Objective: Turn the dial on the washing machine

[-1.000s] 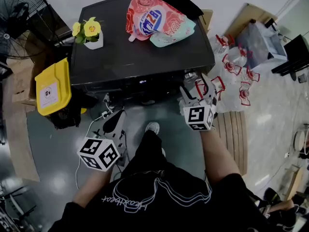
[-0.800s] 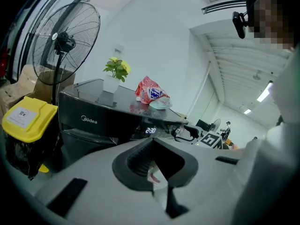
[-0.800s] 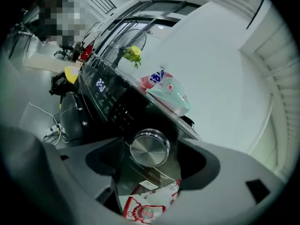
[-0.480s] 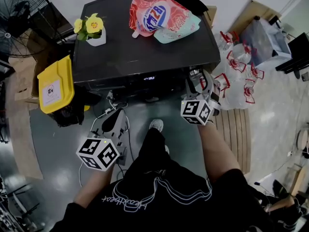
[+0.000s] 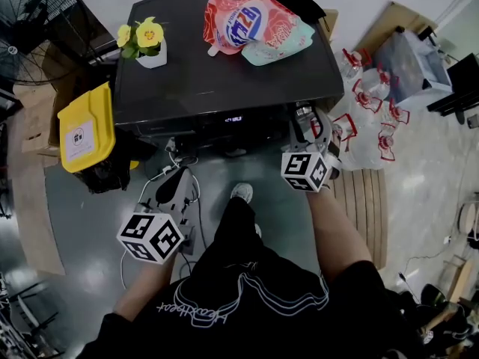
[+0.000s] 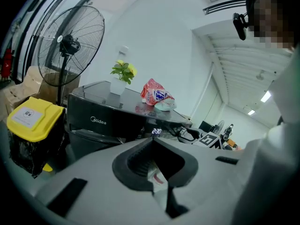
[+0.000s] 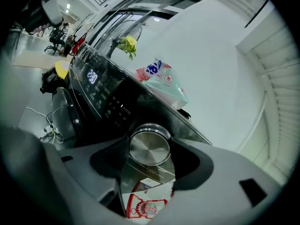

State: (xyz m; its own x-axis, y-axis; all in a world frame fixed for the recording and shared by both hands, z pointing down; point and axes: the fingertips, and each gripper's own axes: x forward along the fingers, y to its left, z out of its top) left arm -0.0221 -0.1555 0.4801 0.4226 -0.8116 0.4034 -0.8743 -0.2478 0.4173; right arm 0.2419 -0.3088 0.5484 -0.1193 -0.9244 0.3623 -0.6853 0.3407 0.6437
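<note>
The black washing machine stands in front of me, its lit display on the front panel. Its round metal dial sits at the panel's right end. My right gripper reaches up to it. In the right gripper view the dial lies between the two jaws, which are closing with their pads against its rim on both sides. My left gripper hangs low over the floor, away from the machine, with its jaws together and nothing in them.
On the machine's top lie a pink detergent bag and a pot of yellow flowers. A yellow-lidded bin and a standing fan are at the left. Packed water bottles and a wooden pallet are at the right. Cables trail on the floor.
My right gripper has moved up and forward from below the panel to the dial, and its jaws have come in round it. The left gripper has hardly moved.
</note>
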